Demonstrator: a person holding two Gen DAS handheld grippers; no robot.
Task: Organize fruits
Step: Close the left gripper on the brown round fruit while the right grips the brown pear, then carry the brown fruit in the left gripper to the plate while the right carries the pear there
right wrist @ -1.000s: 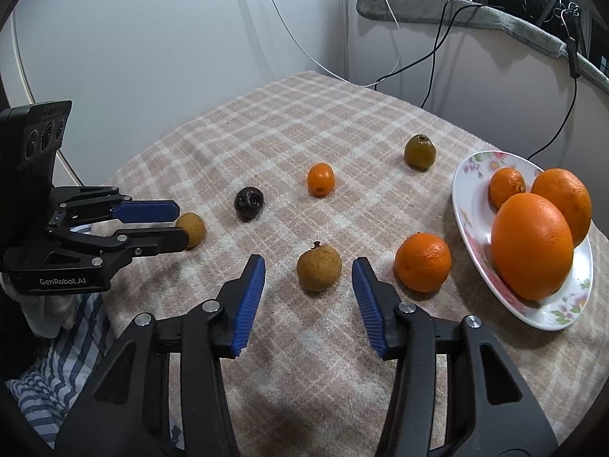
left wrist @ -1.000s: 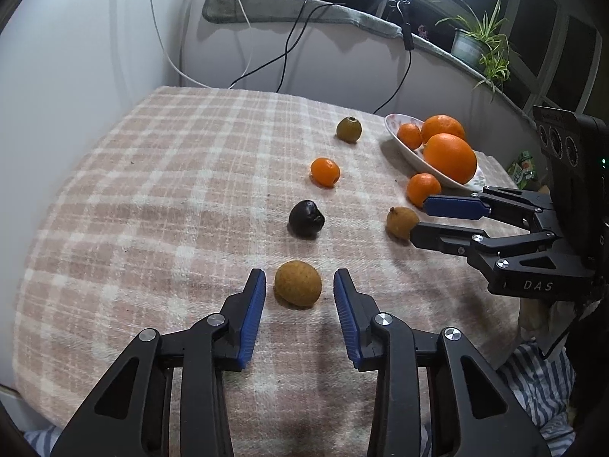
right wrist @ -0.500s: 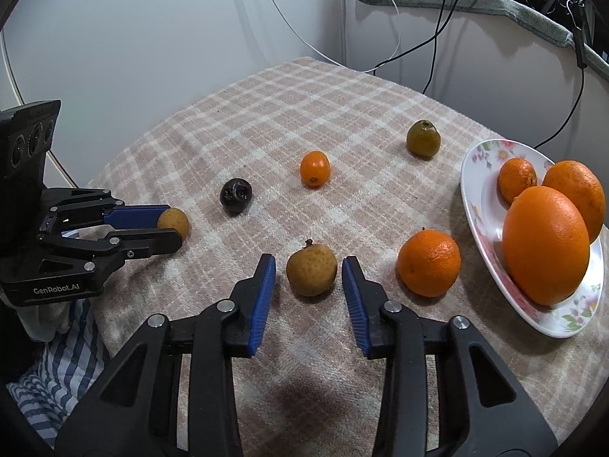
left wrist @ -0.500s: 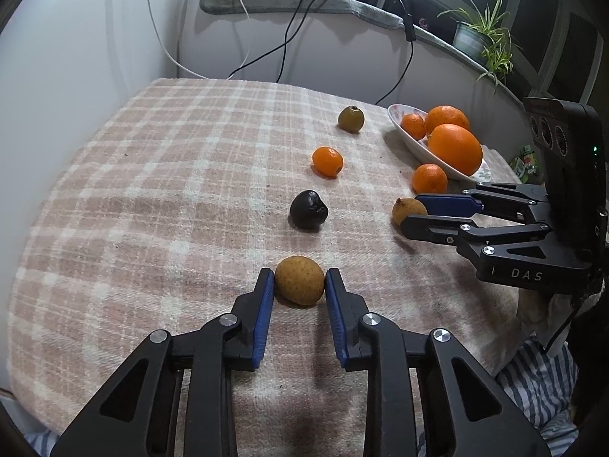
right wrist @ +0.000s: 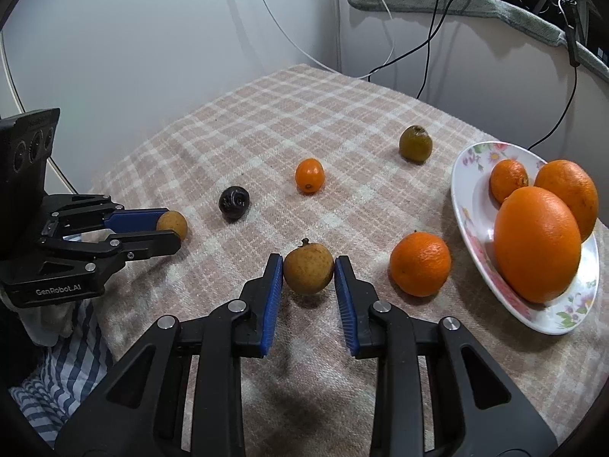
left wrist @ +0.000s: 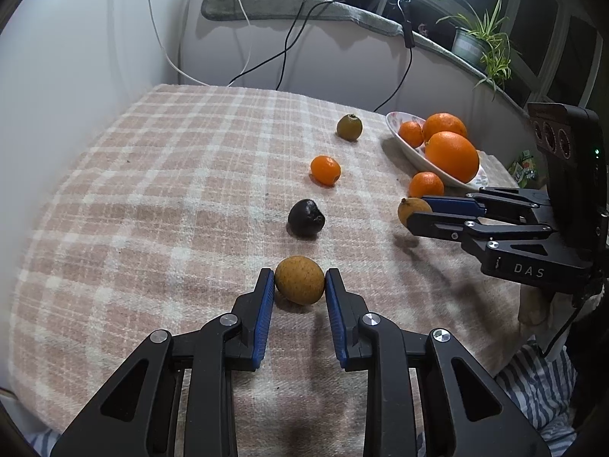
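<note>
My left gripper (left wrist: 299,280) is shut on a round tan fruit (left wrist: 299,280) and holds it just above the checked cloth; it also shows in the right wrist view (right wrist: 173,224). My right gripper (right wrist: 308,272) is shut on a tan fruit with a stem (right wrist: 308,271), lifted slightly; it also shows in the left wrist view (left wrist: 413,209). On the cloth lie a dark fruit (left wrist: 305,218), a small orange fruit (left wrist: 325,170), a green-brown fruit (left wrist: 349,127) and a tangerine (right wrist: 420,263). A flowered plate (right wrist: 472,205) holds three oranges.
The table with the checked cloth (left wrist: 152,190) stands against a white wall (left wrist: 68,57). Cables (left wrist: 289,45) hang at the back below a grey ledge. A potted plant (left wrist: 483,38) stands at the far right. Striped cloth (right wrist: 57,373) lies at the near table edge.
Both grippers closed from open onto the tan fruits in front of them. Both fruits now cast shadows below them and sit slightly raised off the cloth.
</note>
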